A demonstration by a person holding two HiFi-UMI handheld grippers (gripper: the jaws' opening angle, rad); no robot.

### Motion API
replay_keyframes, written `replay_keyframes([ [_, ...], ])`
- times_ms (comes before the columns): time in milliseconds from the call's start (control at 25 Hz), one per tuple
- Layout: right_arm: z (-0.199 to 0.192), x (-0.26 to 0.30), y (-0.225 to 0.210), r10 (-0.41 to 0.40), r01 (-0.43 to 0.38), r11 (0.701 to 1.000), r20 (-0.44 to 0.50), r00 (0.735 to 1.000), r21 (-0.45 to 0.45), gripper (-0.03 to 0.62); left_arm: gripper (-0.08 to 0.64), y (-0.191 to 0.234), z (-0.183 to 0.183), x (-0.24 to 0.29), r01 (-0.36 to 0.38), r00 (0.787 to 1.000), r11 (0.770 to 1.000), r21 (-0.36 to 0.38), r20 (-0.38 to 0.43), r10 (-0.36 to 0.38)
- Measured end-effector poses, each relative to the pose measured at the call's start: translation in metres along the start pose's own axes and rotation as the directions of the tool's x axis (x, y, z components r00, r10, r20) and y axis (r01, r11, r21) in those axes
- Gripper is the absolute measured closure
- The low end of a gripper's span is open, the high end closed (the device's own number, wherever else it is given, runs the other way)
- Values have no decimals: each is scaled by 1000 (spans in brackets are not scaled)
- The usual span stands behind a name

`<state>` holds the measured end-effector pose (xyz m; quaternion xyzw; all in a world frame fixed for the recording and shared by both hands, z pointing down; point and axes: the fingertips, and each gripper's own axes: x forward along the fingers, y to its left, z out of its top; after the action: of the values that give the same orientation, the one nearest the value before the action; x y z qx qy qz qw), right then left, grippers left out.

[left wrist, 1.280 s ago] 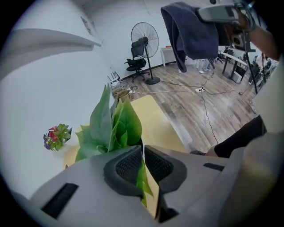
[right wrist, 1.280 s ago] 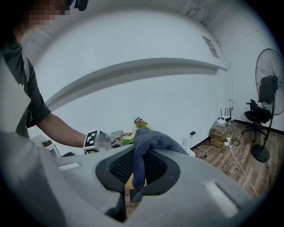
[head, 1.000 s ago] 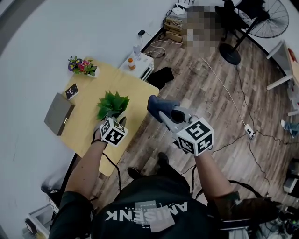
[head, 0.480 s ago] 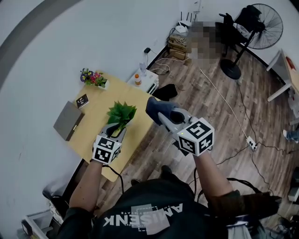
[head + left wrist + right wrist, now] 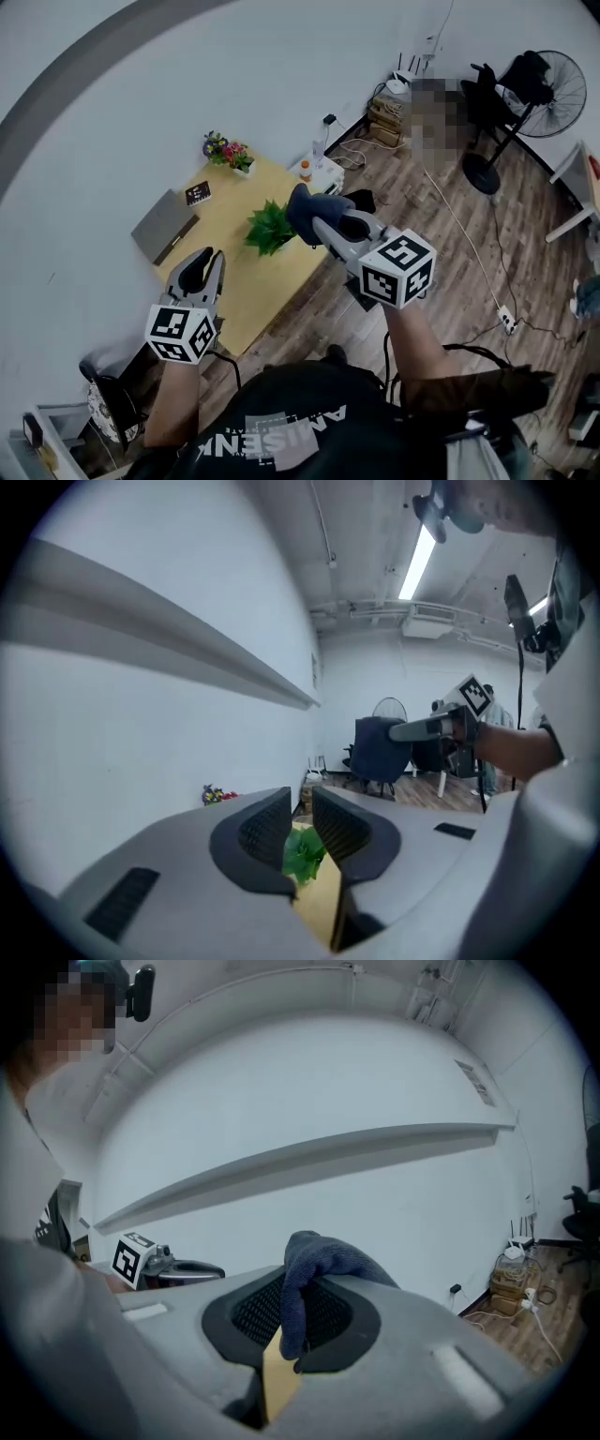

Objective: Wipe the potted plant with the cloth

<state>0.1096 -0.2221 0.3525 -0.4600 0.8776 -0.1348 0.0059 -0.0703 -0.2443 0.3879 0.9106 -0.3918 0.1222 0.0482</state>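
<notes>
The small green potted plant (image 5: 270,228) stands on the yellow table (image 5: 234,281) near its right edge. It also shows between the left jaws in the left gripper view (image 5: 302,853). My left gripper (image 5: 211,258) hangs over the table's near left part, well short of the plant. Its jaws (image 5: 302,808) are open by a narrow gap with nothing between them. My right gripper (image 5: 328,230) is shut on a dark blue cloth (image 5: 314,208), held just right of the plant and above it. The cloth (image 5: 314,1265) drapes over the right jaws (image 5: 292,1321).
A grey laptop (image 5: 164,225), a dark card (image 5: 198,194) and a small pot of colourful flowers (image 5: 228,152) sit at the table's far side. A white box with a bottle (image 5: 319,171) stands behind the table. A fan (image 5: 553,84) and cables lie on the wooden floor.
The left gripper let go of the plant's pot and drew back toward me and to the left. The right gripper, still holding the cloth, now sits next to the plant.
</notes>
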Motion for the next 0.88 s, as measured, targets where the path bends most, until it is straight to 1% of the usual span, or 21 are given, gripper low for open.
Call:
replay_keyframes([
  [40,7,3,9,18,-18,1000,18,1000,5,565,497,5,7,-12,-28,999,1000,-8,27,28],
  [120,19,5,26,46,-45,999,38,998,-10,565,502,9,20,-31,-56,996,998,-19,64,57],
  [240,28,11,48,86,-84,995,31,996,-45,565,502,19,37,-55,-98,989,994,-45,106,102],
  [320,32,17,59,110,-108,993,28,994,-56,565,502,30,48,-70,-132,979,989,-60,147,140],
  [400,34,21,66,123,-121,990,28,992,-66,565,503,37,54,-84,-171,967,984,-50,181,178],
  [480,36,23,72,134,-131,988,28,991,-80,565,512,43,55,-96,-205,959,977,-58,188,212],
  [520,38,24,74,139,-136,987,31,990,-87,565,533,46,56,-101,-213,956,974,-78,191,224],
  [560,39,25,76,144,-140,986,34,989,-92,565,555,49,58,-107,-213,953,971,-110,198,231],
  [640,39,27,79,143,-140,985,26,989,-101,565,557,52,62,-117,-206,947,963,-176,214,242],
  [680,37,28,80,139,-137,984,12,990,-110,565,558,53,63,-121,-209,945,958,-195,213,249],
  [760,33,30,83,131,-132,983,-13,991,-131,565,558,56,65,-126,-226,942,953,-202,205,267],
  [880,32,31,87,130,-131,980,-19,991,-147,565,558,57,67,-130,-239,941,948,-208,191,279],
])
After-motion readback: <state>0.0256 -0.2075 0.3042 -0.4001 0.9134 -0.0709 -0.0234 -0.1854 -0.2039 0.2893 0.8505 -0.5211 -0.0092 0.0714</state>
